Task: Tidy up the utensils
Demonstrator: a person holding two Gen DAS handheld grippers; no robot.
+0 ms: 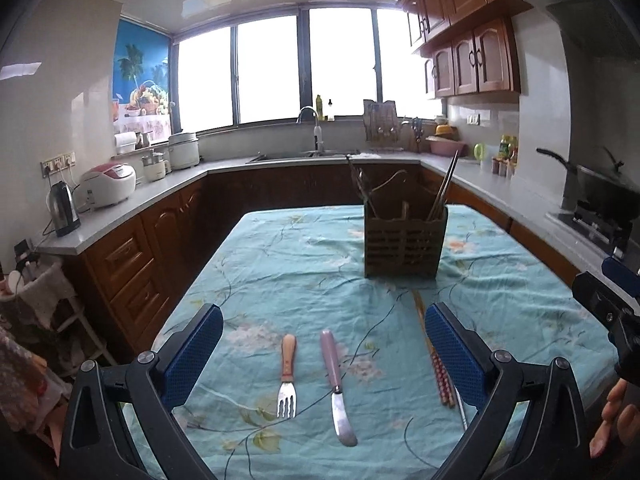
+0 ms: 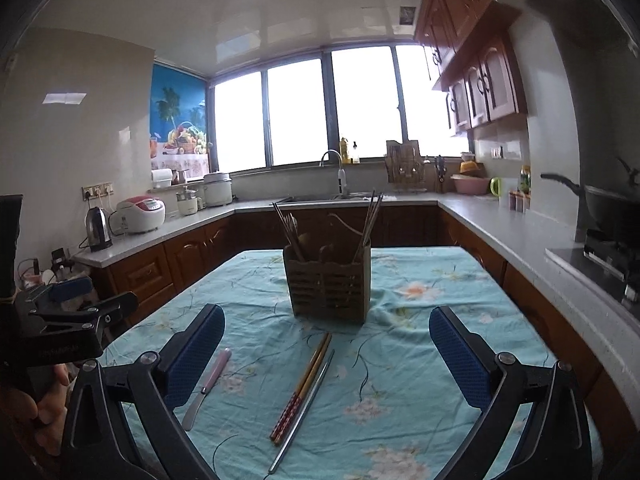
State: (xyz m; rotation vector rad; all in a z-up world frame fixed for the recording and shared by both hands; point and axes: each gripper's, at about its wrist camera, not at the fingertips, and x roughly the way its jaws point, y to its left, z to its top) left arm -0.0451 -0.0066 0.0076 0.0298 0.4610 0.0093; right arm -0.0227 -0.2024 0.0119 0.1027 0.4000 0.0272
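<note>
On the far left counter stand a kettle (image 1: 64, 209) and a rice cooker (image 1: 108, 184), well apart from the table with its blue floral tablecloth (image 1: 280, 264). The left gripper (image 1: 323, 354) hovers low over the near edge of the cloth, jaws spread wide and holding nothing. Between its fingers lie a fork (image 1: 287, 376) with a wooden handle, tines toward the camera, and just right of it a knife (image 1: 336, 386) with a pink handle, blade also near. Further right, partly hidden behind the left gripper's right finger, lie wooden chopsticks (image 2: 301, 388) and beside them a pair of metal chopsticks (image 2: 304, 408). Beyond these, toward the far middle of the table, stands the slatted utensil holder (image 2: 329, 292), already holding upright chopsticks and other utensils. The right gripper (image 2: 326, 354) hangs above the chopsticks, jaws wide and empty. A wok (image 1: 604, 188) sits on the stove, far right.
</note>
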